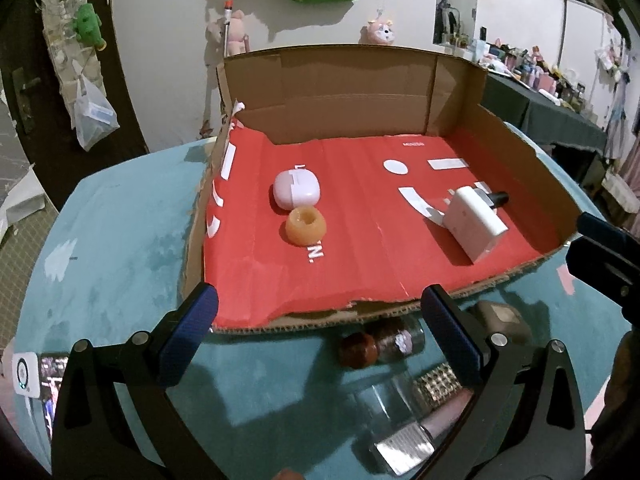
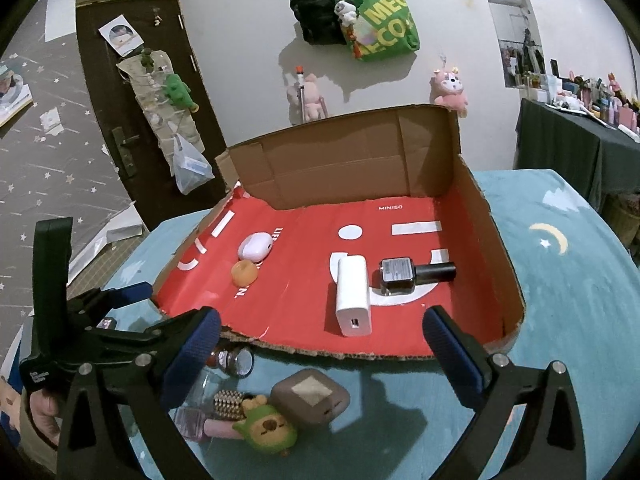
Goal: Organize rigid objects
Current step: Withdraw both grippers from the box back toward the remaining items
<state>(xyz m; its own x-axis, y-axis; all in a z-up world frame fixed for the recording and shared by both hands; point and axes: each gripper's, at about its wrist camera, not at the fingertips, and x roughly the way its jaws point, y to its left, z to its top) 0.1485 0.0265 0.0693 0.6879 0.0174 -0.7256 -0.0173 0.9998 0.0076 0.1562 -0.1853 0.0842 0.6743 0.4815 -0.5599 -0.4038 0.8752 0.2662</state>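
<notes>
Here we hold both the left gripper (image 1: 316, 312) and the right gripper (image 2: 322, 330) released, grasping nothing. Reaching into the crowded pile, we may knock the small glass jar with the brown cap (image 1: 380, 344) so that it rolls away, or catch the torn edge of the red-lined cardboard box (image 2: 304, 350).

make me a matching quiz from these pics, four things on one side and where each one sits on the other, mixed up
Things:
1. white charger
2. orange ring
3. dark bottle
4. green toy

Places:
A. on the teal cloth, outside the box
B. in the box, right of the charger
C. in the box, beside the pink case
D. mid-box, port facing the camera

Pairs: 1-D, 2-C, 3-B, 4-A
</notes>
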